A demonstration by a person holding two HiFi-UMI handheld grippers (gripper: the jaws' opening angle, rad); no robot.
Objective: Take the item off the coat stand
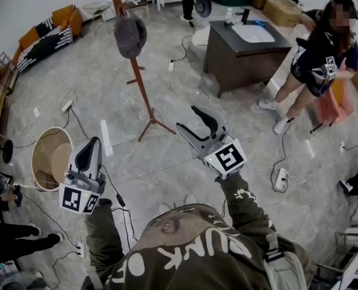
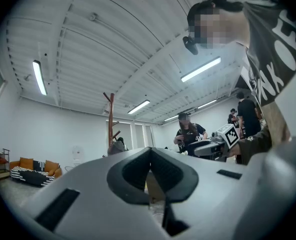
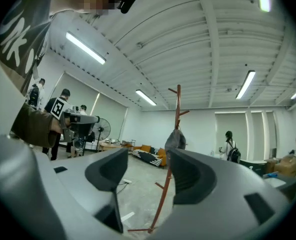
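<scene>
A grey cap (image 1: 130, 36) hangs on a peg of the reddish-brown coat stand (image 1: 139, 83), which stands on the tiled floor ahead of me. My right gripper (image 1: 195, 127) is open and empty, a good way short of the stand's feet. In the right gripper view, the stand (image 3: 177, 109) and the cap (image 3: 176, 140) show through the gap in my right gripper (image 3: 145, 170). My left gripper (image 1: 94, 145) is low at the left, shut on nothing. The left gripper view has my left gripper (image 2: 150, 154) with its tips together, and the stand (image 2: 111, 119) and cap (image 2: 117, 146) far off.
A dark sink cabinet (image 1: 239, 50) stands right of the stand, with a person (image 1: 318, 59) beside it. A round wicker basket (image 1: 51, 159) lies at my left. Cables and a power strip (image 1: 281, 179) trail over the floor. An orange sofa (image 1: 46, 35) sits at the far left.
</scene>
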